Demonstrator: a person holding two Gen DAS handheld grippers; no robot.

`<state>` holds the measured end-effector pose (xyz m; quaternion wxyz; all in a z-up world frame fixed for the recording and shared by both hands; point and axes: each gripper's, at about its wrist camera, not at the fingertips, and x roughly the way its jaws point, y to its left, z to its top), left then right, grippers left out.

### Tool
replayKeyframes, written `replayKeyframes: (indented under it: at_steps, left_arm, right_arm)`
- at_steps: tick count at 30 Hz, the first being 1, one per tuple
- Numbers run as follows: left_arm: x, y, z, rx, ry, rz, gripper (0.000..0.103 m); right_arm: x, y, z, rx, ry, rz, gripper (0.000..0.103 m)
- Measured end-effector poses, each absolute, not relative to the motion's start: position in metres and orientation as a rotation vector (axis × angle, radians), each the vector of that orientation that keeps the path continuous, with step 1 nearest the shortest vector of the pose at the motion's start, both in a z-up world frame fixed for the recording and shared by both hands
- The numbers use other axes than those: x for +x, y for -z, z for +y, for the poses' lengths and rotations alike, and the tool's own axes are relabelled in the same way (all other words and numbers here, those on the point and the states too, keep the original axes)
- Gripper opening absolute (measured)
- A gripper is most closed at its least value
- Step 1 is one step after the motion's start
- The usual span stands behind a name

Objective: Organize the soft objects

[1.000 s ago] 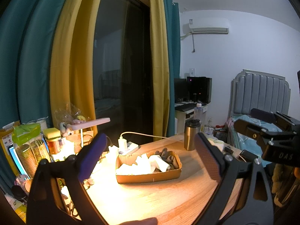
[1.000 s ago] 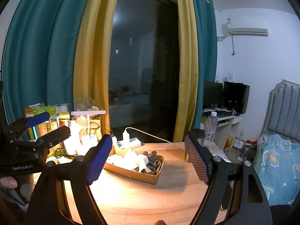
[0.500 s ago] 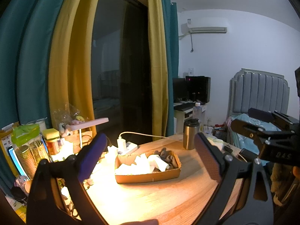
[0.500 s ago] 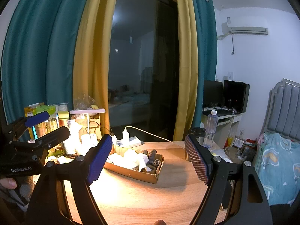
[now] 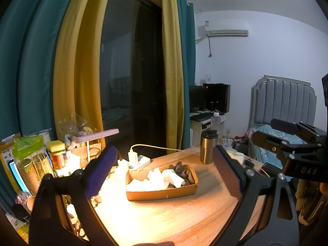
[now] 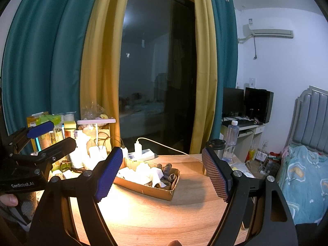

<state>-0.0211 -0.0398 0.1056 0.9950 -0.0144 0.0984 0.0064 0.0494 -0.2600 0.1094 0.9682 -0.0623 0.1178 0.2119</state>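
Note:
A shallow cardboard tray [image 5: 162,191] [image 6: 151,189] sits on the wooden table, holding white rolled soft items [image 5: 155,179] [image 6: 141,172] and dark brown and grey rolled socks [image 5: 183,173] [image 6: 167,174]. My left gripper [image 5: 164,174] is open and empty, held above the table in front of the tray. My right gripper [image 6: 162,174] is open and empty, also short of the tray. The right gripper also shows at the right edge of the left wrist view [image 5: 291,143], and the left gripper at the left edge of the right wrist view [image 6: 41,141].
A steel tumbler [image 5: 208,146] [image 6: 215,146] stands behind the tray on the right. A power strip with a white charger [image 5: 137,160] [image 6: 141,152] lies behind it. A lit desk lamp [image 5: 96,136] and cluttered jars and cups [image 5: 37,164] fill the left. A water bottle [image 6: 230,141] and a bed [image 6: 305,176] stand beyond the table.
Both views have shifted very slightly; the tray sits a touch lower and nearer. Both grippers stay open and empty.

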Motion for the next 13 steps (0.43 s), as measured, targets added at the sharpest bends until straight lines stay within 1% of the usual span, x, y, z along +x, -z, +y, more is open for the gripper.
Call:
replayKeyframes:
  at_steps: [13]
  left_arm:
    - [-0.0215,-0.1041,-0.0451,-0.018,-0.001,0.195,0.095]
  right_arm:
    - [0.0488,-0.1074,-0.2608,-0.127,-0.429,0.242,0.082]
